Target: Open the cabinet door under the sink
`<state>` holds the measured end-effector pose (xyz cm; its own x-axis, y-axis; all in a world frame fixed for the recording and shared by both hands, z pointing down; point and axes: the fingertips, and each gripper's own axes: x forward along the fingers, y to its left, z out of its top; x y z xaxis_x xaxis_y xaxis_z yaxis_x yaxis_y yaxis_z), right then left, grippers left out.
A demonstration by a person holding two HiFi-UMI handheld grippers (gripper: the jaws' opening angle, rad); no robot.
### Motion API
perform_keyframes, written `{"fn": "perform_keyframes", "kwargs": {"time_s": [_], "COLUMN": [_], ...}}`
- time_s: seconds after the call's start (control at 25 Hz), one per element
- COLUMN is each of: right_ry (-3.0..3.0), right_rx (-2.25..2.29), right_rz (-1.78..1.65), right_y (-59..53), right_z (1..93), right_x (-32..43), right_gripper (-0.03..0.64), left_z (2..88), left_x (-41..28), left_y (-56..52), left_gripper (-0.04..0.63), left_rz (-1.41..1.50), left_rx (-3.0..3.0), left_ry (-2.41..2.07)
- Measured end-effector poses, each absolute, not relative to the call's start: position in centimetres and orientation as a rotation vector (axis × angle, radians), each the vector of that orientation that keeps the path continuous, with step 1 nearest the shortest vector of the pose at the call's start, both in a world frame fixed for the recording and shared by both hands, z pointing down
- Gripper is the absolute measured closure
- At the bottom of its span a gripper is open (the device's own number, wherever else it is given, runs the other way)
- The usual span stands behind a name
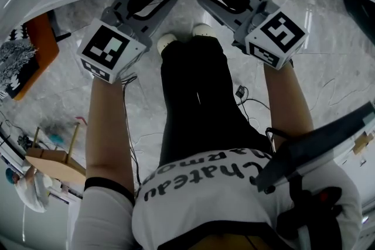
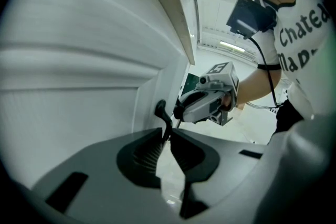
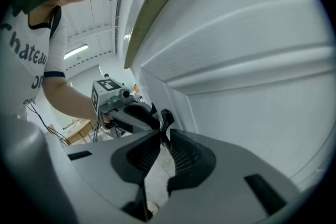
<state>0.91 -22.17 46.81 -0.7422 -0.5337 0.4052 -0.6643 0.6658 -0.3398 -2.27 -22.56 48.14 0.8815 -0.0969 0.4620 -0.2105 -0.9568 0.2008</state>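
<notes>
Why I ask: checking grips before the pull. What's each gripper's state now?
Left gripper: closed on the black curved handle of the left white cabinet door.
Right gripper: closed on the matching black handle of the right white door.

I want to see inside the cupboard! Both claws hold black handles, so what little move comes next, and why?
Probably pull both grippers gently back toward the person. The left gripper is shut on the left handle and the right gripper on the right handle, so the cabinet doors should swing out.

Hand-held gripper (image 3: 161,138) — tight on black handle (image 3: 166,116)
</notes>
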Motion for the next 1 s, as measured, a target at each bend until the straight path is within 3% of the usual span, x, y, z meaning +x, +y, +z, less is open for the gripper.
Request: {"fn": "perform_keyframes", "kwargs": {"time_s": [1.0], "right_ry": [-2.583], "right_rx": [0.963], "right_rz": [0.686], "right_y": [-19.2], "right_z": [46.8], "right_x": [1.7], "right_gripper": [0.557], "left_z": [48.2], "left_x": [-3.3], "left_y": [-19.8], "left_gripper": [0.551], "left_rz": [0.706], "left_rx": [2.833], "left_ry": [-0.138]}}
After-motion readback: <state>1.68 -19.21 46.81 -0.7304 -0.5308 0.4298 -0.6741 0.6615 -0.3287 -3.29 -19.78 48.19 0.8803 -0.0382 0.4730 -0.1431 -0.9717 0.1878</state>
